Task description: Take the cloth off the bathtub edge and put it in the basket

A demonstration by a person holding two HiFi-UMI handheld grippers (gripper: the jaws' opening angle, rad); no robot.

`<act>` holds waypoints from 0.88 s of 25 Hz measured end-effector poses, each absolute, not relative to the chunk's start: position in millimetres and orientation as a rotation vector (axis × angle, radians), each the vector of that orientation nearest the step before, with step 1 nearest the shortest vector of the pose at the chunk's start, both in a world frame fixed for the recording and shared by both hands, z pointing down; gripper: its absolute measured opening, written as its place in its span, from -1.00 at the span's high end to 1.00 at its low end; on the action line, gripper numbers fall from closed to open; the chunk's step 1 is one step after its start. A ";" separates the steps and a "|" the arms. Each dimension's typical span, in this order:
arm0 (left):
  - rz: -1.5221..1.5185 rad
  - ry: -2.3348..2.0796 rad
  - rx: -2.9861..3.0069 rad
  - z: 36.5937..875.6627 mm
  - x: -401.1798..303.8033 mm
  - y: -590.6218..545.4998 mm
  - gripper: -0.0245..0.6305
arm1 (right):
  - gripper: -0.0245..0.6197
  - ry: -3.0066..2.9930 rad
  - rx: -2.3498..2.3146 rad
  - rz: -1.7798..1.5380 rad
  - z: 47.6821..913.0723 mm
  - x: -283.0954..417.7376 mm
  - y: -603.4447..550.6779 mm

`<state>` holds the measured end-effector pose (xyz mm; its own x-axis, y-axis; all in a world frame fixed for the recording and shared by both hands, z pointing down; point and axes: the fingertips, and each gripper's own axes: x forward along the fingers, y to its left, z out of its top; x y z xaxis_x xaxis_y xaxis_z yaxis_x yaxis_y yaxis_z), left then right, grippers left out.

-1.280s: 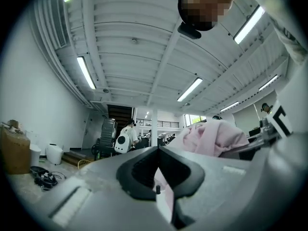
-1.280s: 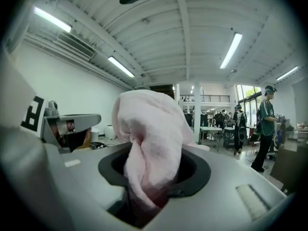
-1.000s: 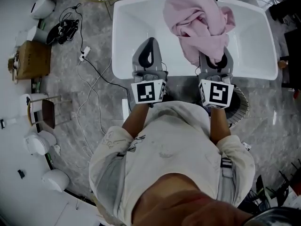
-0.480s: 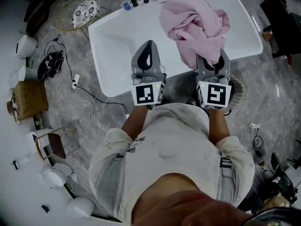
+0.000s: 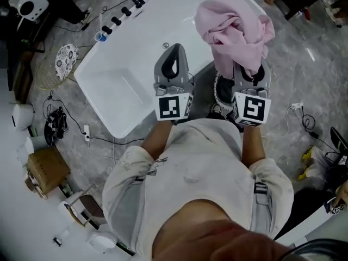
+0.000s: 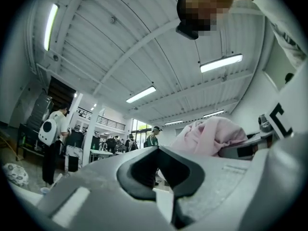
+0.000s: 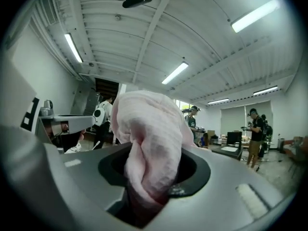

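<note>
Swinging clear of bathtub [image 5: 125,91] since a moment ago, carrying pink cloth [image 5: 239,31] pinched in right gripper [image 5: 251,72]; left gripper [image 5: 174,48] pressed together, empty. Next: lowering over what looks like basket [image 5: 222,88], releasing.

bright, even indoor light from ceiling tube lamps [image 6: 220,63], blown out to white in both gripper views. heavy fisheye there, black vignette round the edges; the pink cloth [image 7: 144,143] near the lens is soft. head view sharp, faint shadows, mild glare on the white bathtub [image 5: 125,86].
</note>
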<state>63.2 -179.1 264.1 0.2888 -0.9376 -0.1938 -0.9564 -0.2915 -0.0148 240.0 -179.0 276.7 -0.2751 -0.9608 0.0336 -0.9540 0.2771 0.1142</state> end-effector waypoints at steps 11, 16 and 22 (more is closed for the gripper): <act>0.238 1.448 -2.695 285.3 213.8 -205.4 0.92 | 0.37 -2.128 2.116 -0.043 302.1 377.7 -153.5; 0.236 1.330 -2.778 296.1 264.2 -205.9 0.92 | 0.37 -2.038 2.173 0.007 317.0 414.1 -137.1; 0.175 1.280 -2.845 315.0 295.5 -197.1 0.92 | 0.37 -1.966 2.164 0.135 360.4 440.2 -122.8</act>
<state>295.5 -197.1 315.0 0.6581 -0.7450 -0.1092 -0.7470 -0.6642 0.0301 440.2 -122.8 360.4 0.1037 -0.9721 0.2103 -0.9917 -0.0850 0.0960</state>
